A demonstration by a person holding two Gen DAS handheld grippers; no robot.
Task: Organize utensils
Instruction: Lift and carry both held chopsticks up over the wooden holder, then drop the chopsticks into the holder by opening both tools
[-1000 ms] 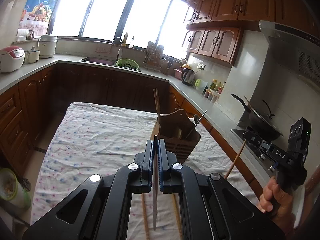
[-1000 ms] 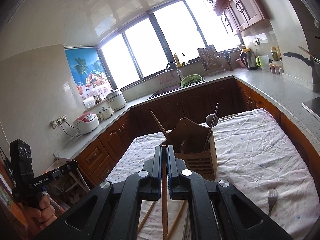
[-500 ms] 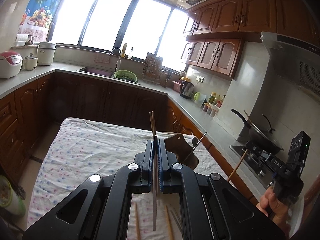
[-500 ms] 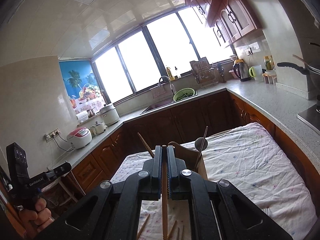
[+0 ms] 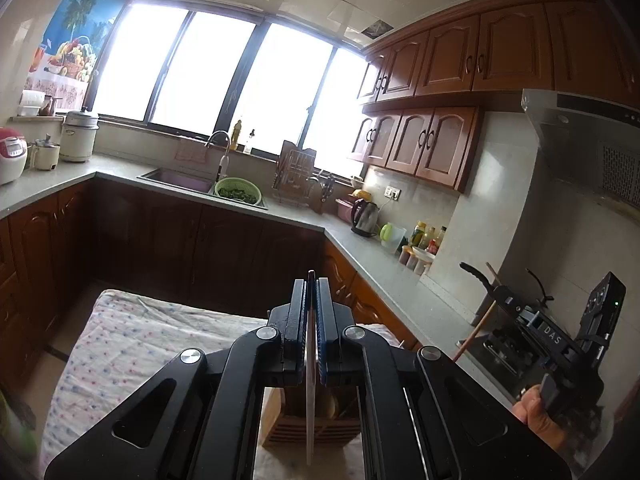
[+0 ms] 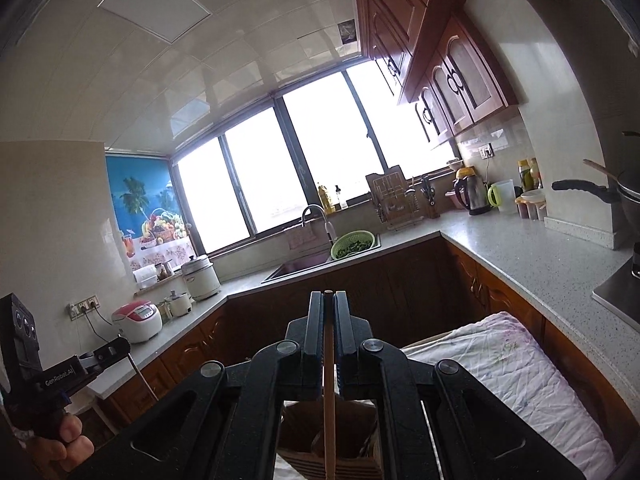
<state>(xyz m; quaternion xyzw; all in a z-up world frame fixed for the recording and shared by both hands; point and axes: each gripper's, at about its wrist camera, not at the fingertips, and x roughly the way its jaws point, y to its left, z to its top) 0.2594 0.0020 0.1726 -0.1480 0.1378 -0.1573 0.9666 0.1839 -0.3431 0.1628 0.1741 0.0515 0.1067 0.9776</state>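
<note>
The wooden utensil holder point(image 5: 310, 420) stood on the cloth-covered table point(image 5: 132, 344), directly under both grippers; a pale rounded handle showed inside it, the rest hidden by the jaws. The left gripper point(image 5: 311, 280) was closed tight on a thin grey utensil point(image 5: 309, 400) hanging down over the holder. The right gripper point(image 6: 328, 294) was clamped on a wooden chopstick point(image 6: 329, 420) hanging likewise. On the counter's far edge a green colander point(image 5: 238, 193) sat at the sink point(image 5: 176, 178).
</note>
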